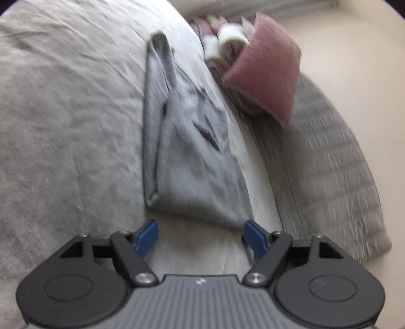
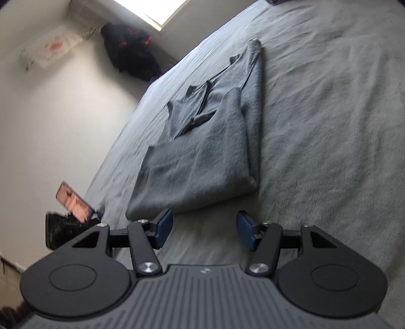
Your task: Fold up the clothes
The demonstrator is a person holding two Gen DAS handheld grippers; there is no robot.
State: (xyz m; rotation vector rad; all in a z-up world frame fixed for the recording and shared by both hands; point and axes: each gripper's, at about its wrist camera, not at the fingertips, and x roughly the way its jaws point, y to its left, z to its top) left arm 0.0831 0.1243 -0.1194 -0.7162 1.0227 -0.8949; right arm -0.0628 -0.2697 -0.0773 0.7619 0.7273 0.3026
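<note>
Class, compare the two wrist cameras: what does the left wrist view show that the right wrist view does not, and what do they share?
Only the left wrist view: a pink cushion and a grey ribbed throw beside the bed. Only the right wrist view: a dark garment hanging on the wall and a bright window. Both share the folded grey sweater on the grey bedcover, with an open tool in front.

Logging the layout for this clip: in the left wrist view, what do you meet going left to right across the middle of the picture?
Grey bedspread → folded grey garment → pink pillow → grey ribbed throw. The left gripper sits open at the bottom, just short of the garment's near edge.
</note>
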